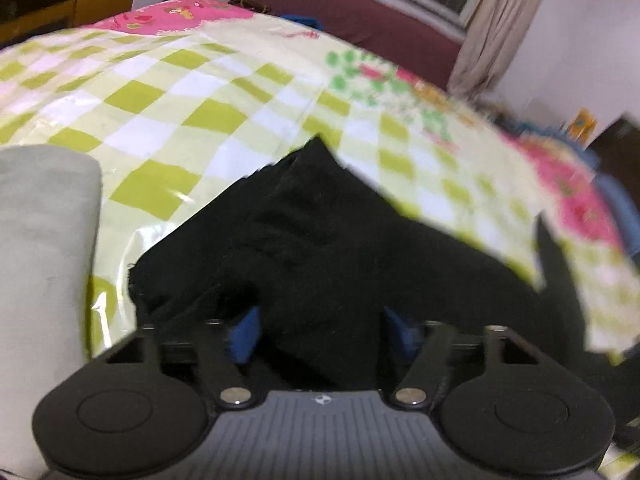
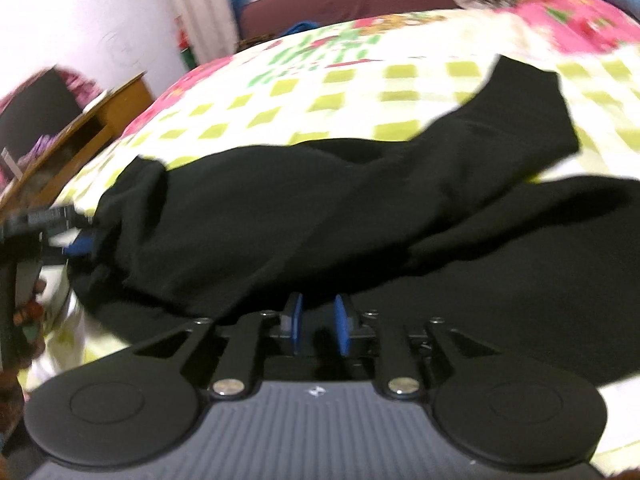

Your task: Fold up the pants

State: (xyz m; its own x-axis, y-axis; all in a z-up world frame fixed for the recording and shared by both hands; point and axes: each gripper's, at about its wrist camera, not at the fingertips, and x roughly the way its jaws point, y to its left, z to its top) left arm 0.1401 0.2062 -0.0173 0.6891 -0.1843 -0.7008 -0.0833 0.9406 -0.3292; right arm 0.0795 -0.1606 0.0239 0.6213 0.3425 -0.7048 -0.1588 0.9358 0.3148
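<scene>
Between the left gripper (image 1: 318, 332)'s blue pads bunch soft, floppy black cloth pants (image 1: 320, 248), best grabbed at an edge low in the frame, while the right gripper (image 2: 318, 322) stands narrow, holding nothing.

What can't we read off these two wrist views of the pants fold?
- Left wrist view: whether the left gripper pinches the black pants; cloth covers its fingertips.
- Right wrist view: the right gripper has a gap between its blue pads; any cloth in it is lost in black.
- Both views: the pants' full outline; the gripper bodies and frame edges cut it off.
- Left wrist view: what the grey cloth is; the left edge crops it.
</scene>
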